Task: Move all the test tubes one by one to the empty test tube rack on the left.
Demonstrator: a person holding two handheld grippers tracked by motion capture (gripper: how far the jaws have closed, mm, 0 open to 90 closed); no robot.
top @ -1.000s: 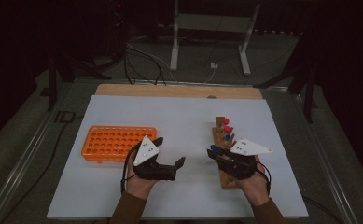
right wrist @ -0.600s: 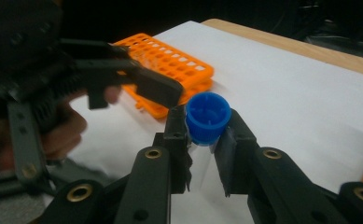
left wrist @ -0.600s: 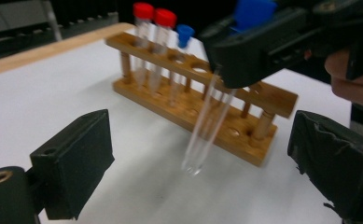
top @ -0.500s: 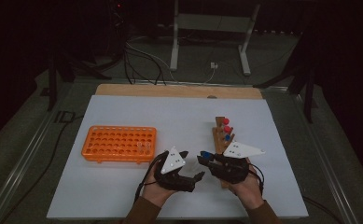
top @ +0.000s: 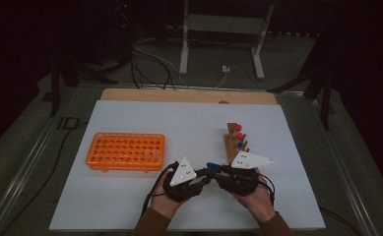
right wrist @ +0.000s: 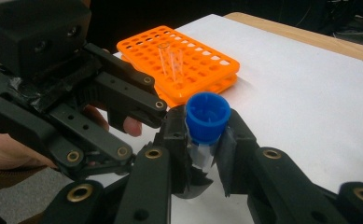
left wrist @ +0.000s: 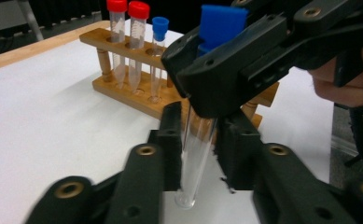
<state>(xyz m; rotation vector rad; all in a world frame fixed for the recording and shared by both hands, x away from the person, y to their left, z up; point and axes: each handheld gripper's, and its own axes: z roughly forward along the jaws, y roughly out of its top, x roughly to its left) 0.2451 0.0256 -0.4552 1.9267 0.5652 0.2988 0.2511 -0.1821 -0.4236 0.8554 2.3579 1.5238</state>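
A clear test tube (left wrist: 195, 163) with a blue cap (right wrist: 208, 116) hangs between my two grippers, low over the white sheet near the front edge. My right gripper (right wrist: 207, 142) is shut on its neck just under the cap. My left gripper (left wrist: 198, 140) has just been closing, and its pads now press on the bare glass lower down. In the high view the two grippers meet tip to tip, left gripper (top: 203, 178) against right gripper (top: 217, 172), in front of the wooden rack (top: 234, 142).
The wooden rack (left wrist: 123, 88) holds two red-capped tubes and one blue-capped tube. An orange rack (top: 125, 151) to the left carries two uncapped clear tubes (right wrist: 172, 60). A metal stand and cables lie beyond the table's far edge.
My left gripper has moved right, up to the right gripper, and shut on the lower part of the tube. The right gripper has kept still with the tube in it.
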